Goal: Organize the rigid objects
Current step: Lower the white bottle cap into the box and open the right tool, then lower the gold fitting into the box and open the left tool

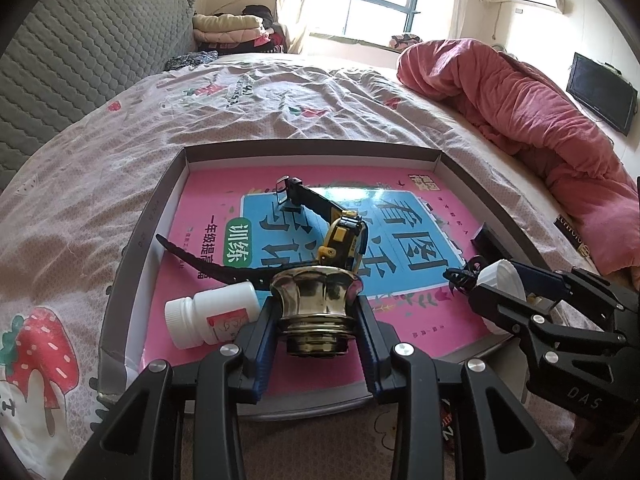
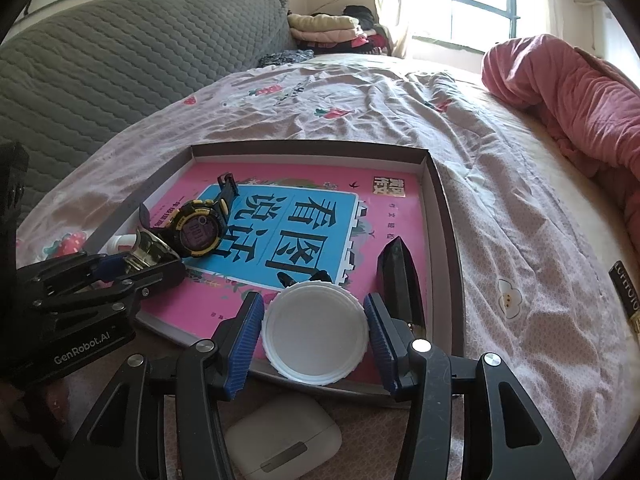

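We read "GenRobot.AI" in white on the left gripper (image 2: 160,258) body, and "DAS" on the right gripper (image 1: 490,276) body. The pink book (image 2: 396,248) in the tray (image 2: 448,240) bears large black characters "看图说话", upside down to us, with "训练" in a green oval.

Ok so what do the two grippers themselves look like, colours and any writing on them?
Both are matte black plastic linkages with round silver pivot bolts and ribbed blue finger pads. The left gripper has white "GenRobot.AI" lettering on its body, seen from the right wrist view; the right gripper shows white letters "DAS". No cables or sleeves visible.
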A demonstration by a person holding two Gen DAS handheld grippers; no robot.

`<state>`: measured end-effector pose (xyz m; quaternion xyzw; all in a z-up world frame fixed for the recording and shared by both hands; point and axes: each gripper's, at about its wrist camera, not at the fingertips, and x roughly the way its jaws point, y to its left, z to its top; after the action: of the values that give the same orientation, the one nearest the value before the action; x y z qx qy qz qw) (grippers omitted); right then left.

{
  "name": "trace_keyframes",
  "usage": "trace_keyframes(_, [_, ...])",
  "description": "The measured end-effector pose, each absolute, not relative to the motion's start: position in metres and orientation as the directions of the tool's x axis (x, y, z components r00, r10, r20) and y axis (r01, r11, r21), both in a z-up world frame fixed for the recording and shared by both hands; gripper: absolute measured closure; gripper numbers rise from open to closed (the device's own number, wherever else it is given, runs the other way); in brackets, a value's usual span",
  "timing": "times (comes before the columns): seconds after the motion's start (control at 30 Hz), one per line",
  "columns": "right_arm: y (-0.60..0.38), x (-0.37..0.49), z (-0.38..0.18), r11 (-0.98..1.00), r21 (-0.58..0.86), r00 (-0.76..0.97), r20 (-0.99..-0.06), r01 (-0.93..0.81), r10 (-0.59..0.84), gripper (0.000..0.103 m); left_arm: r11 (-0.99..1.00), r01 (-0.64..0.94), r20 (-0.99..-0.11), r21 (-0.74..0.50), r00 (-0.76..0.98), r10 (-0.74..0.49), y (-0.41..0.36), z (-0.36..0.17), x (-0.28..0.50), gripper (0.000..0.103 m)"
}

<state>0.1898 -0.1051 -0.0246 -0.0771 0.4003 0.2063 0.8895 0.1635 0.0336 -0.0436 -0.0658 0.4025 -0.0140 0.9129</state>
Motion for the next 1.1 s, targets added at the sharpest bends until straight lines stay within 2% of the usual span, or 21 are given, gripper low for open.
trace_keyframes(0.17, [-0.1052,0.1865,-0.0211,0.900,0.025,0.610,-0.727,-0.436,0.315,0.047,0.990,-0.026,-0.741,-0.136,0.666,-0.084,0.0343,-0.0434,0.1652,0.066])
trace_keyframes(0.23, [-0.1043,0.1856,-0.0208,0.899,0.020,0.613,-0.725,-0.438,0.314,0.043,0.990,-0.027,-0.745,-0.137,0.662,-0.085,0.0342,-0.0433,0.1670,0.066])
trace_keyframes(1.1, [-0.1036,0.1806,-0.0177,0.891,-0.014,0.639,-0.701,-0.454,0.315,0.042,0.987,-0.029,-0.735,-0.155,0.671,-0.096,0.0428,-0.0407,0.1602,0.066])
